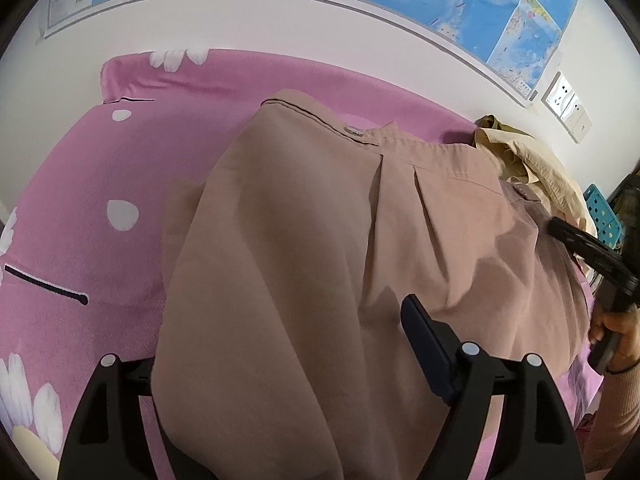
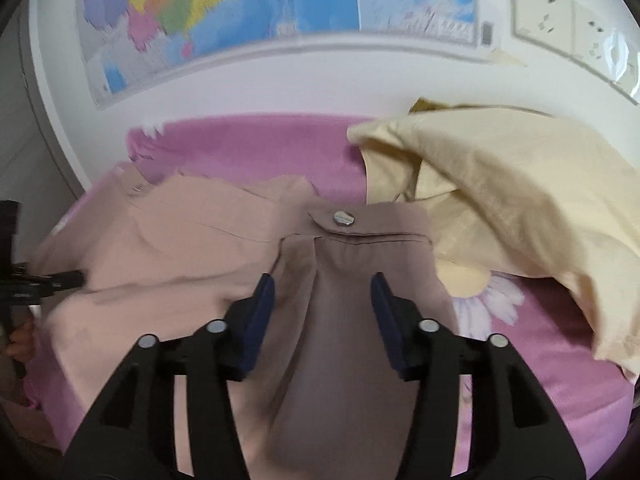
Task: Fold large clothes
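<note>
Tan trousers (image 2: 248, 248) lie between the parted right gripper (image 2: 322, 300) fingers, unpinched; left gripper (image 1: 280, 340) also spread

a home bedroom, by the look of it. a bed takes up the view, covered in a pink sheet (image 1: 80, 168) printed with white daisies. a big coloured map (image 2: 208, 12) is pinned to the white wall just behind it, with wall sockets (image 2: 568, 28) beside it. clothes (image 2: 500, 172) lie loose on the sheet.
</note>
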Tool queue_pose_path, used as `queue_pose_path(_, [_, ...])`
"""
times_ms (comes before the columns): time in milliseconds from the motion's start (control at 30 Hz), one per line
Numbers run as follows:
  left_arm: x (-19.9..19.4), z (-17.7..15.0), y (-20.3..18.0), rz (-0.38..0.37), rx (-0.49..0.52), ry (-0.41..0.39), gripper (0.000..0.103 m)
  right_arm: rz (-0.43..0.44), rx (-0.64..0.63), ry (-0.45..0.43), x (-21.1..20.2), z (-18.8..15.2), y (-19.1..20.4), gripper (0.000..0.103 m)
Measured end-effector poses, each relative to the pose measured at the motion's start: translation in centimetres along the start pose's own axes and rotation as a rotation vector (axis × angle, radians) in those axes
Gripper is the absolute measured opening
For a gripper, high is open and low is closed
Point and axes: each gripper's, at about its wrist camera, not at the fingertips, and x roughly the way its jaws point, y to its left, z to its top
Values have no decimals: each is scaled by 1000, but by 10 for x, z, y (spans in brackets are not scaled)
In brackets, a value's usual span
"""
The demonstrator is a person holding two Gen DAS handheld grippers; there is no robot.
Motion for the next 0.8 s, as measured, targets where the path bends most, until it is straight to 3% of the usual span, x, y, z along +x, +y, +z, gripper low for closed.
queue_pose_path(167, [3, -1, 0, 4, 0, 5, 78, 49, -26, -11, -21, -16, 7, 51])
queue_pose_path(333, [6, -5, -1, 1, 6, 11, 85, 14, 18, 87, 12, -34, -1, 51])
queue_pose_path(567, [5, -8, 1, -20, 9, 6, 87, 38, 82, 44, 3, -34, -6, 52])
queue_pose_path(800, [3, -10, 2, -30, -5, 8, 89, 87, 26, -40, -52, -45, 9, 68])
